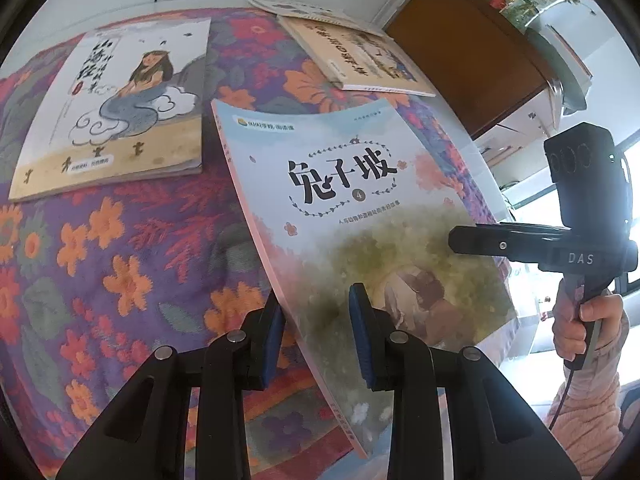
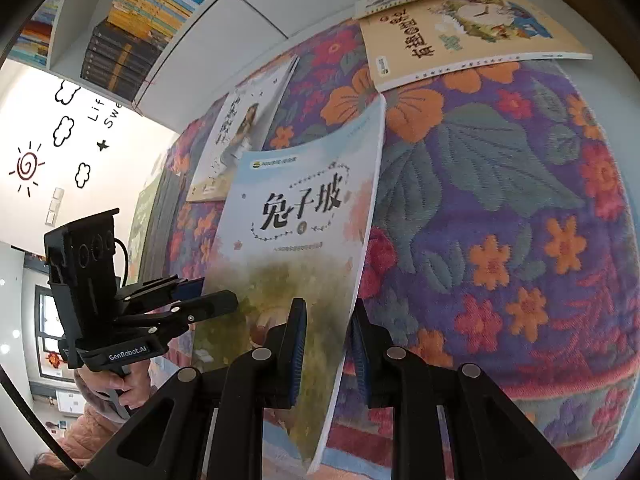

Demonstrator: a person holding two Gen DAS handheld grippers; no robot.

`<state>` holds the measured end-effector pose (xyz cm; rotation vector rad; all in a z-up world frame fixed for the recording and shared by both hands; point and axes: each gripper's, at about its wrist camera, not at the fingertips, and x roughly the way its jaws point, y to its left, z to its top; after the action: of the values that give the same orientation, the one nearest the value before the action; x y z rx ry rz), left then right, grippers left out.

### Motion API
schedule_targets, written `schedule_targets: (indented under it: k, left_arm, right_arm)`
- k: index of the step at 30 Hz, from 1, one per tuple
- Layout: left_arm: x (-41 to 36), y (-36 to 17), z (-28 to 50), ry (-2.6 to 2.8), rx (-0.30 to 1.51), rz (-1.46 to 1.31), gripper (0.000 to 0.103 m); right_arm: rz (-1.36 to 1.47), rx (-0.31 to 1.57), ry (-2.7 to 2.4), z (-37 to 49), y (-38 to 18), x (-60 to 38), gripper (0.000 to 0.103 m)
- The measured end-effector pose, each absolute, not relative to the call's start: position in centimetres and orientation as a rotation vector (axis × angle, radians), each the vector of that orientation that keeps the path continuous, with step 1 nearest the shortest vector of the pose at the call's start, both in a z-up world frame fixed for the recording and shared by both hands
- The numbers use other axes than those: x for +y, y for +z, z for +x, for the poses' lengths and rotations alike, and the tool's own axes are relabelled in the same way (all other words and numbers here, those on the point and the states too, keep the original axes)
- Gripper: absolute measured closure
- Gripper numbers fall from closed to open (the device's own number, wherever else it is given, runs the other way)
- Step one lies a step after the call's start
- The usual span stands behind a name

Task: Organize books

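Note:
A pale blue book [image 1: 360,208] with black Chinese title characters is lifted off the flowered cloth, held from both sides. My left gripper [image 1: 316,332] straddles its spine edge, one blue pad on each face; the jaws look wide, so the grip is unclear. My right gripper [image 2: 328,344] straddles the opposite page edge the same way; it also shows in the left wrist view [image 1: 472,240], over the cover. The book shows in the right wrist view [image 2: 304,240] too. A white book with a long-haired figure [image 1: 120,108] and a tan book [image 1: 356,56] lie flat on the cloth.
A thin white booklet [image 1: 296,8] lies partly under the tan book at the far edge. A brown wooden cabinet [image 1: 472,48] stands to the right. A bookshelf with stacked books [image 2: 136,24] is on the wall. The purple flowered cloth [image 1: 100,260] covers the surface.

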<state>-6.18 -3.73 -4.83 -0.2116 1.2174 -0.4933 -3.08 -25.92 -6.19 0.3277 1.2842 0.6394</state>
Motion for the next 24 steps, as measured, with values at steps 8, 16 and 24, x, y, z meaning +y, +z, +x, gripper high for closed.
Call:
schedule_targets:
  k: [8, 16, 24]
  left_arm:
    - [-3.7, -3.4, -6.3, -0.490, 1.174, -0.181, 0.075]
    - [-2.1, -1.5, -6.3, -0.477, 1.126, -0.188, 0.075]
    - [1.2, -0.2, -6.6, -0.441, 1.091, -0.211, 0.075]
  right_arm:
    - [0.302, 1.237, 0.650, -4.1, -4.2, -25.9, 0.081]
    - [0.255, 1.199, 0.684, -4.3, -2.2, -24.4, 0.081]
    - [0.207, 1.169, 0.731, -4.3, -0.6, -21.5, 0.081]
